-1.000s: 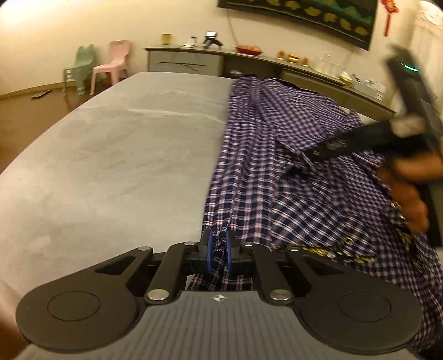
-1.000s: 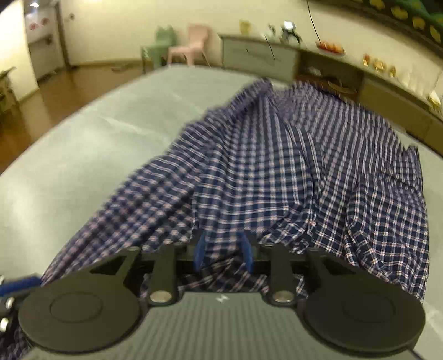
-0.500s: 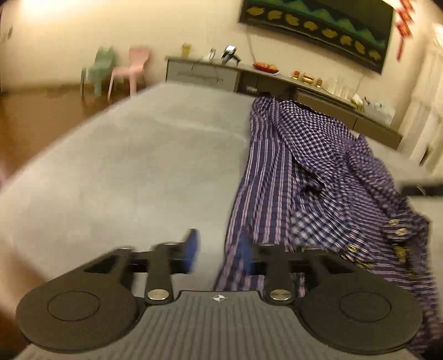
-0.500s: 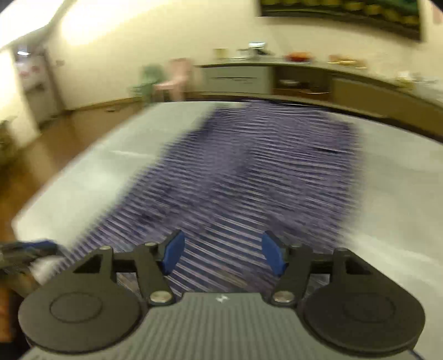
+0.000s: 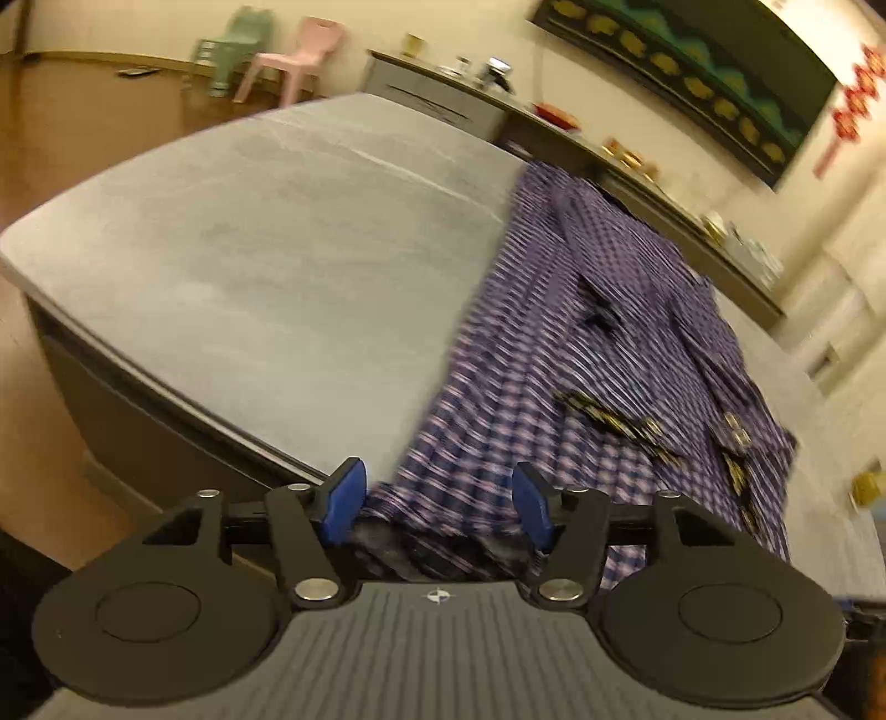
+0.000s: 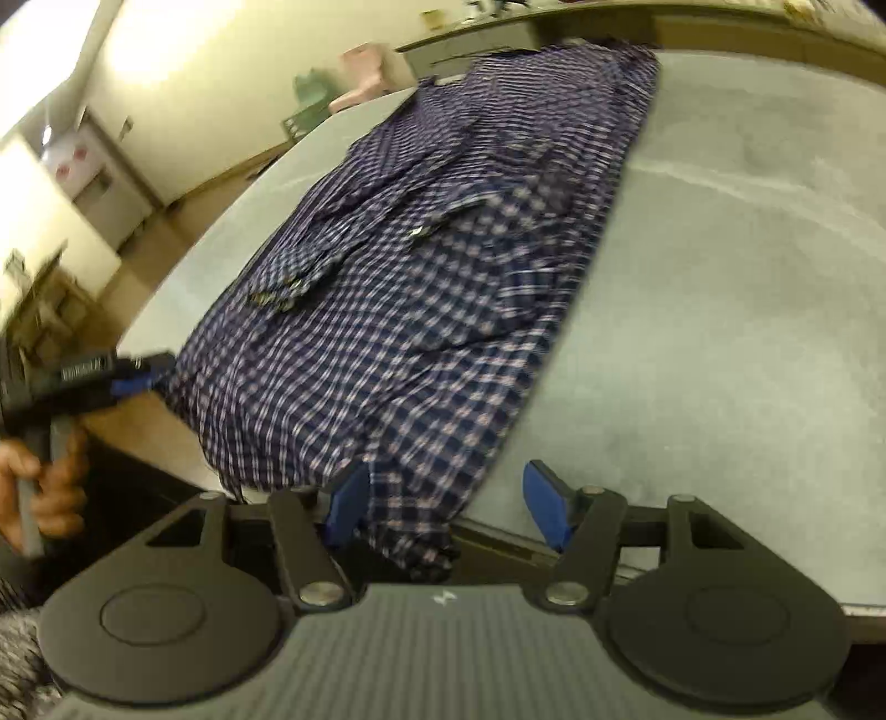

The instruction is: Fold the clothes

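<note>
Grey table (image 5: 266, 232), one plaid shirt (image 6: 421, 277), two spread-fingered tools.

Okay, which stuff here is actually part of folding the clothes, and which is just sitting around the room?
Job: plaid shirt, grey table, left gripper, right gripper, both open.
Lying about: pink chair, green chair, sideboard with dishes.

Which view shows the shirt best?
The right wrist view: the shirt appears nearly whole and fairly sharp, running along the table. The left wrist view shows it from its near hem, motion-blurred and partly hidden by the gripper.
</note>
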`<action>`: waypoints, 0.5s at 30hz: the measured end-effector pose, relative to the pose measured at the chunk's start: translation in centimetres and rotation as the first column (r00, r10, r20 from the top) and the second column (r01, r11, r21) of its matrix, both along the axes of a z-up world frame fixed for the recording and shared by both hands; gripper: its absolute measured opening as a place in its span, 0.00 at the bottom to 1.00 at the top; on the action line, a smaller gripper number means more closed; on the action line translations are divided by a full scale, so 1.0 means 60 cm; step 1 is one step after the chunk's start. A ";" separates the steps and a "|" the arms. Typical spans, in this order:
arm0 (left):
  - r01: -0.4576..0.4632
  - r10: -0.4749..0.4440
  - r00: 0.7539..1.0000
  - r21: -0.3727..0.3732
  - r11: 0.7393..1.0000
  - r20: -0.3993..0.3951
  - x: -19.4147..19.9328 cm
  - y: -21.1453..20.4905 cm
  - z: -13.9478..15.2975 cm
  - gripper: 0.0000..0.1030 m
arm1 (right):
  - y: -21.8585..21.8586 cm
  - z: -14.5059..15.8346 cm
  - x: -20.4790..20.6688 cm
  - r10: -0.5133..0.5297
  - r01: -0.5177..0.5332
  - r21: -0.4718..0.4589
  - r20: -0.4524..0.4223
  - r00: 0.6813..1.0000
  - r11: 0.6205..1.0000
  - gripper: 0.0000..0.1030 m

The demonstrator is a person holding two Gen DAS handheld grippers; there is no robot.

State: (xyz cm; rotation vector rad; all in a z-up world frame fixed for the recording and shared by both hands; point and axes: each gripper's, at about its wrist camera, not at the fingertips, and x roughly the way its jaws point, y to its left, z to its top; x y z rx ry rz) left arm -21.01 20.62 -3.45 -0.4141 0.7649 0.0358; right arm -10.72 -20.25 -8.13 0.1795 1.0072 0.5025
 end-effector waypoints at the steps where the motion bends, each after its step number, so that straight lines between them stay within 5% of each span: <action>1: 0.018 -0.018 1.000 0.002 1.000 -0.002 -0.002 -0.006 0.000 0.58 | 0.008 0.002 -0.004 0.016 -0.016 -0.021 0.006 1.000 1.000 0.58; 6: 0.110 -0.109 0.994 0.012 0.994 -0.010 -0.014 -0.034 0.002 0.58 | -0.017 -0.005 -0.020 0.027 -0.025 0.025 -0.062 0.998 0.999 0.53; 11: -0.123 0.122 0.992 -0.022 0.992 -0.043 -0.023 0.018 -0.001 0.65 | -0.053 -0.050 -0.009 -0.030 0.051 0.102 -0.198 0.980 0.994 0.61; 15: -0.064 0.063 0.995 -0.021 0.998 -0.075 0.004 -0.001 -0.010 0.74 | -0.053 -0.073 0.020 -0.015 0.095 0.288 -0.268 0.963 0.953 0.65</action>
